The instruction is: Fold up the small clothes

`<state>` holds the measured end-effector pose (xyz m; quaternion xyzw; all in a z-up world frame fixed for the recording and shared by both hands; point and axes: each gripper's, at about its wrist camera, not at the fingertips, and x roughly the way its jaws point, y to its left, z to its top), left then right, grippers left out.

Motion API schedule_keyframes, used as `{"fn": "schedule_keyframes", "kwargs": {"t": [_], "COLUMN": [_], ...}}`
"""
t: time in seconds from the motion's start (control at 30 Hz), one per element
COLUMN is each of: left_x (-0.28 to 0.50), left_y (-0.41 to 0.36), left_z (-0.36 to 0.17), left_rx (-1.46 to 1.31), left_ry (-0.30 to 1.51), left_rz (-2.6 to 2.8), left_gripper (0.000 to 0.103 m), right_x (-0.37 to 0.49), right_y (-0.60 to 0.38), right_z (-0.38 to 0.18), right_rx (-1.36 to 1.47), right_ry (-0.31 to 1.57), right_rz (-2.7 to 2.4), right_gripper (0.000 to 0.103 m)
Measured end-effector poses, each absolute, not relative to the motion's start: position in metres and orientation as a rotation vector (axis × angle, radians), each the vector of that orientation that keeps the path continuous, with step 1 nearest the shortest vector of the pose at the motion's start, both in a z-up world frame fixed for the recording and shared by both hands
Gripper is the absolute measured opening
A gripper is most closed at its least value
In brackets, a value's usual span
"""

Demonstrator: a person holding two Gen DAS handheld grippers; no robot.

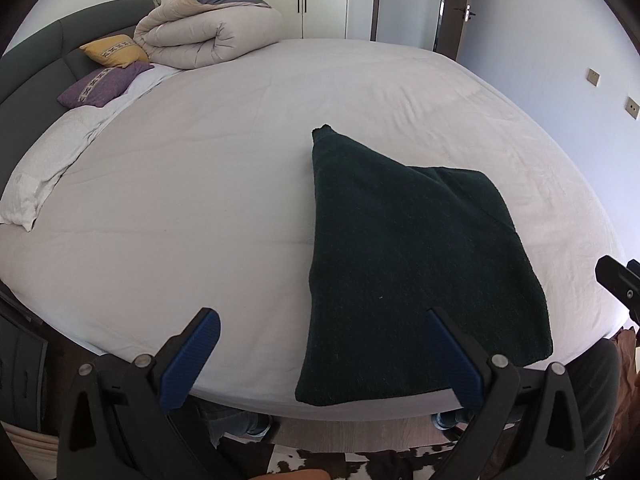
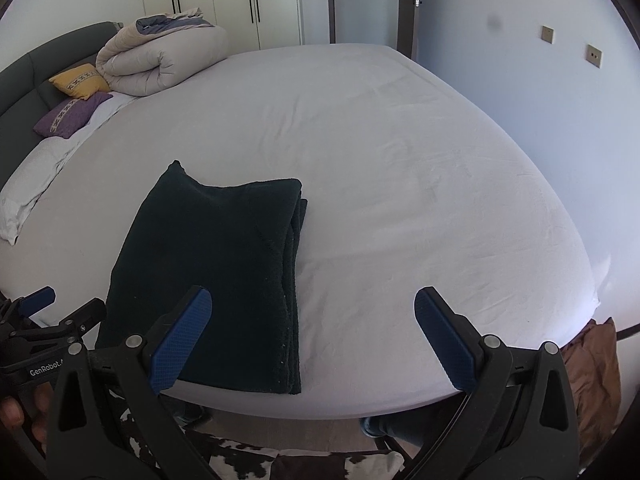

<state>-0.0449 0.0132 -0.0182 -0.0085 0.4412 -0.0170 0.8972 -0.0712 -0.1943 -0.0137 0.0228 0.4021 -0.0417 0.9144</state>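
Fingers spread wide and holding nothing, the left gripper (image 1: 320, 350) and right gripper (image 2: 314, 334) hover level above the near edge of the bed (image 1: 200, 184), aimed across the mattress. Between them lies the folded dark garment (image 2: 208, 272), long axis running from the near edge away, one narrow end pointing toward the wardrobe (image 2: 240, 0).

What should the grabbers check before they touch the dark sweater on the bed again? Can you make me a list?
1. Left gripper open, holding nothing: ok.
2. Right gripper open, holding nothing: ok.
3. Dark sweater lying flat on the bed, near its front edge: ok.
4. Sweater already folded over, layers showing along its right side: ok.
5. Edges lined up neatly: not ok, one corner sticks out at the far end.
6. Fold finished: cannot tell.
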Motion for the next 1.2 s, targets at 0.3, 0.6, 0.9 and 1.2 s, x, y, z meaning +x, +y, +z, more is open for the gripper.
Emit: {"fn": "schedule_keyframes", "kwargs": {"t": [0.3, 0.6, 0.9, 1.2], "left_x": [-0.044, -0.043, -0.042, -0.043], "left_y": [0.018, 0.019, 0.019, 0.017], "left_z": [-0.015, -0.013, -0.013, -0.014], "left_rx": [-0.019, -0.016, -0.016, -0.016], "left_ry": [0.890, 0.884, 0.887, 0.887], "left_rz": [-0.030, -0.037, -0.034, -0.035], "left_gripper": [0.103, 0.103, 0.103, 0.103], "right_x": [-0.070, -0.065, -0.062, -0.060], "right_y": [-0.182, -0.177, -0.172, -0.168], "right_z": [-0.013, -0.017, -0.018, -0.020], "right_rx": [0.038, 0.033, 0.033, 0.031], "right_ry": [0.820, 0.820, 0.822, 0.821], "right_rz": [-0.088, -0.085, -0.086, -0.087], "right_gripper": [0.103, 0.103, 0.103, 0.103]}}
